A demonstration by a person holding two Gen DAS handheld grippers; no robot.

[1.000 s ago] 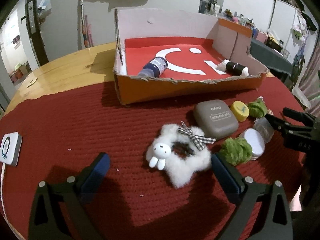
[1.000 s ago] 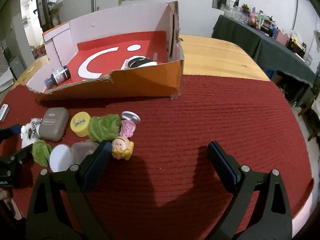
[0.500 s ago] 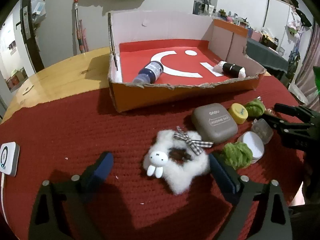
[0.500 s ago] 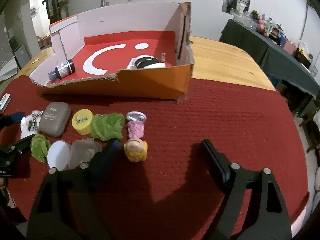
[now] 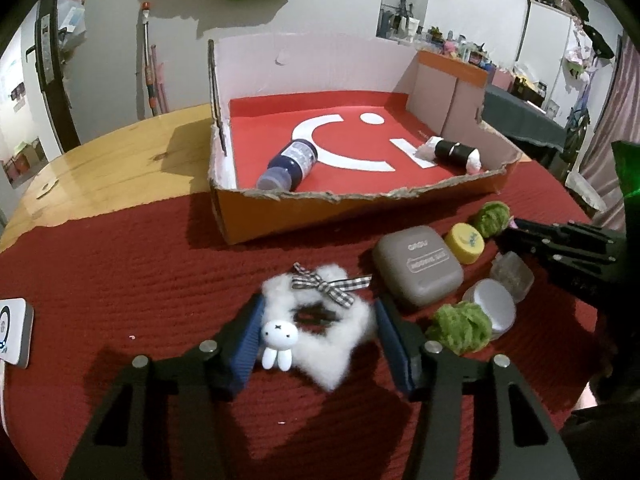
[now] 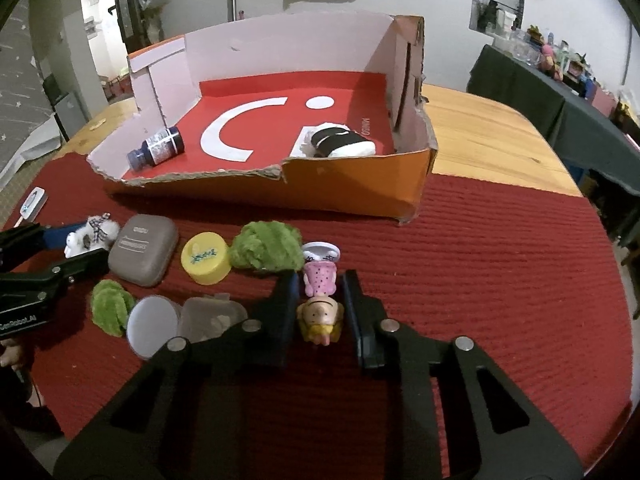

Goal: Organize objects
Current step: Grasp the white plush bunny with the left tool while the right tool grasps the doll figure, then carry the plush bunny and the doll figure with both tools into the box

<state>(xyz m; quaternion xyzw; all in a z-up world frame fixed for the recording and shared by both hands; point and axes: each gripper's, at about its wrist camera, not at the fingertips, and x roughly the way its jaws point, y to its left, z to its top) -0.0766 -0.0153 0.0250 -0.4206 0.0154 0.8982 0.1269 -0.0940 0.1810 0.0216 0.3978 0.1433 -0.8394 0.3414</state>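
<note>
A fluffy white scrunchie [image 5: 334,354] with a bunny charm and a checked bow lies on the red mat. My left gripper [image 5: 319,303] has a blue pad against each side of it, and its jaws are closing on the fluff. A small doll [image 6: 320,314] in a pink dress lies on the mat with its head toward me. My right gripper [image 6: 320,280] is shut on it. Behind them stands the torn orange cardboard box [image 5: 320,216] with a red floor. In it lie a dark blue bottle [image 5: 292,164] and a black-and-white roll [image 5: 452,152].
Between the grippers on the mat lie a grey case [image 5: 418,270], a yellow cap [image 5: 465,242], two green pompoms [image 6: 266,250] [image 6: 110,306], a white round lid [image 6: 154,326] and a small clear box [image 6: 212,316]. A white device [image 5: 14,332] sits at the mat's left edge.
Both grippers' jaws have narrowed from wide open. The left pair now hugs the white scrunchie. The right pair has shifted left and shut on the doll.
</note>
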